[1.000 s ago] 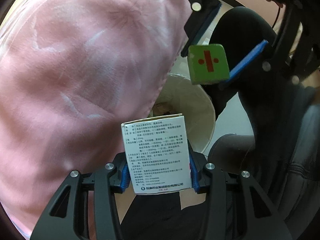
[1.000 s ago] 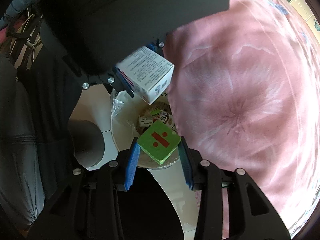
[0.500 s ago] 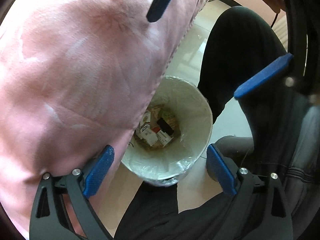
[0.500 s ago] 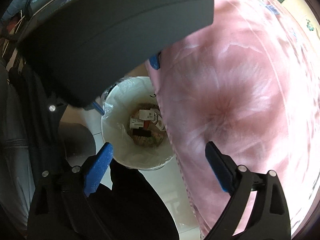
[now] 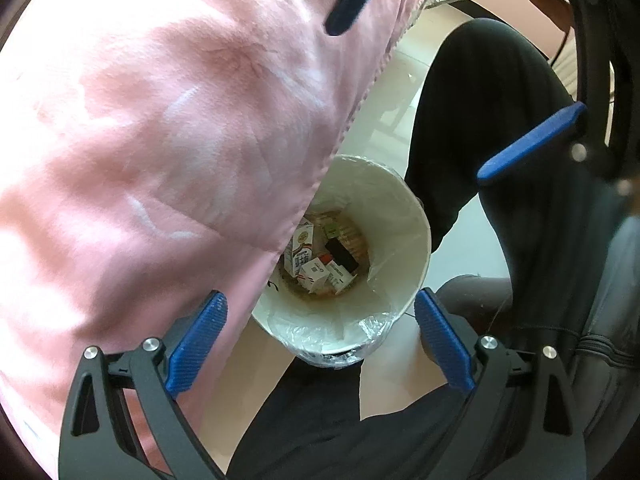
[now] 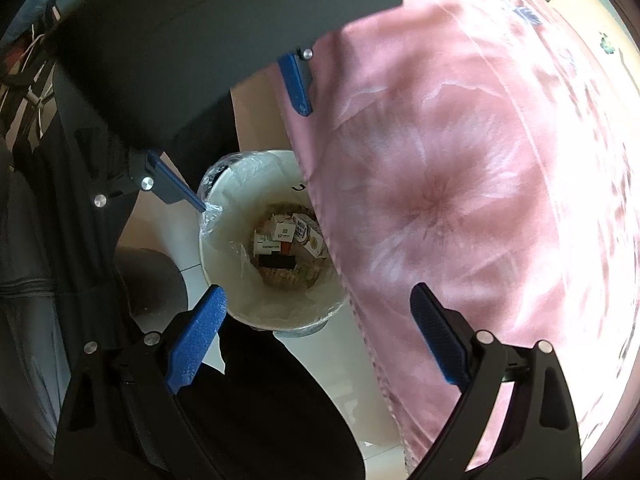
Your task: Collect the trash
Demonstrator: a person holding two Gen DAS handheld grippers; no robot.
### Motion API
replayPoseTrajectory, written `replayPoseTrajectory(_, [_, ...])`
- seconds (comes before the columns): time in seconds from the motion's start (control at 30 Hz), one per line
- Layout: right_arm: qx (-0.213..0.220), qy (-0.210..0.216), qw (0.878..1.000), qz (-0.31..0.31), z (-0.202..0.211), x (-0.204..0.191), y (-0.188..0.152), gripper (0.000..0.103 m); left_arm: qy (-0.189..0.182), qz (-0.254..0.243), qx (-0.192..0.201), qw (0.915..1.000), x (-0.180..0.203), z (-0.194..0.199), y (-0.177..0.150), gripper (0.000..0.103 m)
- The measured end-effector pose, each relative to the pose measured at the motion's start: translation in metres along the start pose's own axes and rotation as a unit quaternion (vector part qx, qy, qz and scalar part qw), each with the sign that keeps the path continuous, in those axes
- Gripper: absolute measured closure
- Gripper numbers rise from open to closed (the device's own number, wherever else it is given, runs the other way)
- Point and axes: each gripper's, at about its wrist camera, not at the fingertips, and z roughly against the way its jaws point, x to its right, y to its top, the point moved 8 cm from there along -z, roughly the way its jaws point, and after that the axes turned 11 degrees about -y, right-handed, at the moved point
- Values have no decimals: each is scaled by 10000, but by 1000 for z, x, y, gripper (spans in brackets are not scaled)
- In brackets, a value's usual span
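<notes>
The right gripper (image 6: 316, 344) hung above a round white waste bin (image 6: 236, 300) lined with clear plastic, its blue-padded fingers (image 6: 196, 334) spread wide with nothing between them. Small white cardboard boxes (image 6: 286, 232) and a flat black box (image 6: 276, 261) lay at the bin's bottom. A pink patterned bedspread (image 6: 460, 200) overhung the bin's right rim. The left gripper (image 6: 240, 128) hovered opposite, fingers apart.

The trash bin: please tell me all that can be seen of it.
The trash bin is a round white container, upright on the pale floor, lined with a thin clear plastic bag folded over its rim. Small cartons, a black flat item and paper scraps lie at its bottom. A pink blanket overhangs one side of its opening. Both open grippers are above it without touching.
</notes>
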Motion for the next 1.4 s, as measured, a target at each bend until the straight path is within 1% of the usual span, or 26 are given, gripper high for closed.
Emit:
replayPoseTrajectory(0.07, [10, -64, 10000, -64, 5, -1, -1, 12, 46, 25, 52, 10000, 1, 2, 0, 7])
replayPoseTrajectory(0.17, [78, -269, 9992, -279, 14, 1, -5, 12, 147, 154, 191, 9996, 4, 9, -1, 7])
replayPoseTrajectory(0.27, [301, -594, 9960, -599, 32, 2, -9, 12, 265, 314, 391, 9984, 6, 19, -2, 7])
replayPoseTrajectory(0.47, [702, -881, 9897, -880, 67, -12, -19, 12, 543, 773, 895, 9915, 18, 46, -11, 7])
replayPoseTrajectory(0.57, [882, -999, 9853, -1070, 84, -16, -23, 12, 671, 1049, 1124, 9858, 24, 56, -17, 7])
replayPoseTrajectory(0.67, [1007, -1234, 9747, -1571, 99, -7, -25, 12, 940, 1365, 1329, 9772, 29, 66, -23, 7])
replayPoseTrajectory(0.7, [1037, -1347, 9685, -1819, 104, -4, -28, 12, 972, 1434, 1403, 9748, 31, 69, -24, 7])
replayPoseTrajectory(0.77, [1079, -1485, 9610, -2070, 111, -4, -29, 12, 968, 1637, 1601, 9686, 36, 76, -27, 7])
replayPoseTrajectory(0.87, [1132, -1548, 9450, -2651, 120, -4, -35, 12, 1051, 1996, 1862, 9563, 42, 88, -32, 7])
replayPoseTrajectory(1.0, [908, -1757, 9315, -3054, 127, -7, -44, 12, 1189, 2186, 2085, 9458, 51, 102, -35, 7])
replayPoseTrajectory(1.03, [904, -1748, 9297, -3114, 129, -10, -45, 12, 1198, 2260, 2146, 9426, 55, 106, -37, 7])
replayPoseTrajectory(1.1, [862, -1770, 9212, -3357, 135, -11, -49, 12, 1222, 2349, 2289, 9368, 61, 115, -39, 7])
replayPoseTrajectory(1.2, [919, -1808, 9098, -3621, 149, -14, -51, 12, 1331, 2499, 2423, 9280, 69, 126, -44, 7])
replayPoseTrajectory(1.23, [981, -1829, 9006, -3820, 157, -14, -52, 12, 1370, 2586, 2475, 9236, 72, 129, -47, 7])
replayPoseTrajectory(1.3, [1007, -1743, 8861, -4174, 170, -17, -55, 12, 1423, 2774, 2553, 9152, 77, 136, -52, 7])
replayPoseTrajectory(1.37, [1098, -1713, 8784, -4325, 180, -20, -55, 12, 1505, 2951, 2716, 9036, 82, 144, -57, 7])
replayPoseTrajectory(1.4, [1109, -1797, 8717, -4422, 186, -23, -56, 12, 1530, 3044, 2791, 8978, 84, 149, -60, 7])
